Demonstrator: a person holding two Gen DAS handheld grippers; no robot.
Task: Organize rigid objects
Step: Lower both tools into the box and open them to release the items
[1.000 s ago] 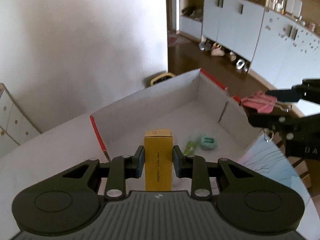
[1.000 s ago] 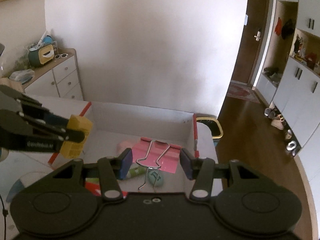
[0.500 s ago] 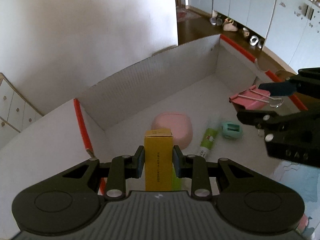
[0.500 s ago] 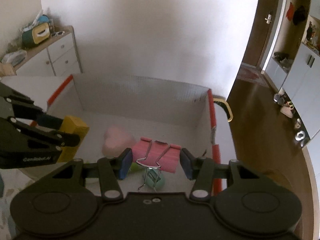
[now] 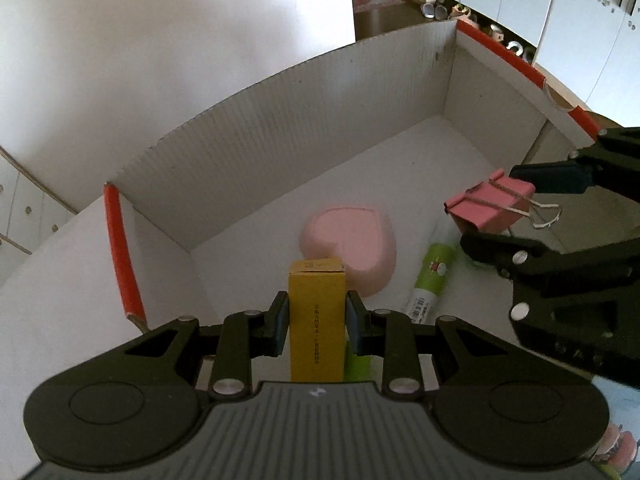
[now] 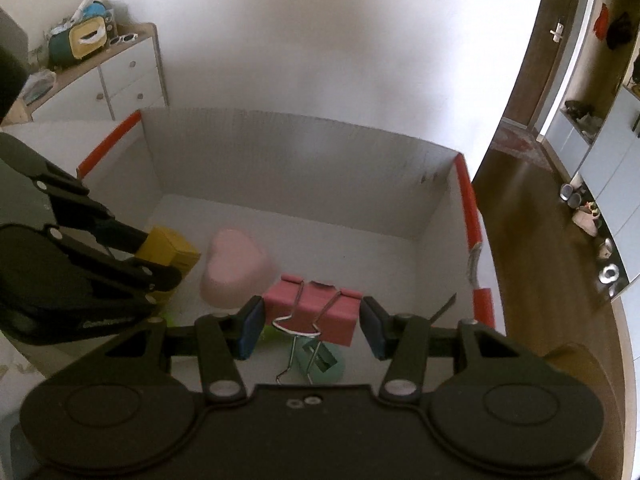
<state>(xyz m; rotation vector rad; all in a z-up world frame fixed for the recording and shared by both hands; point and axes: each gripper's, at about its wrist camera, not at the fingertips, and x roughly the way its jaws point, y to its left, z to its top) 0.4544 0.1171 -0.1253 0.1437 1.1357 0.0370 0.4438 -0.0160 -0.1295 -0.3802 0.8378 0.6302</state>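
My left gripper (image 5: 317, 322) is shut on a yellow box (image 5: 317, 320) and holds it over the near left part of an open white cardboard box (image 5: 280, 128) with red edges. My right gripper (image 6: 311, 326) is shut on a pink binder clip (image 6: 312, 310), held over the box's near right part. In the left wrist view the binder clip (image 5: 490, 204) and right gripper (image 5: 520, 216) show at right. In the right wrist view the yellow box (image 6: 170, 248) and left gripper (image 6: 144, 254) show at left. A pink heart-shaped case (image 5: 350, 246), a green tube (image 5: 434, 276) and a teal item (image 6: 320, 362) lie inside.
The cardboard box (image 6: 304, 168) stands on a white table. A white dresser (image 6: 120, 76) stands at back left. Wood floor (image 6: 520, 220) and white cabinets (image 5: 560, 12) lie to the right, beyond the table edge.
Both grippers have moved forward and down over the box, each still holding its object. The box interior now fills both views.
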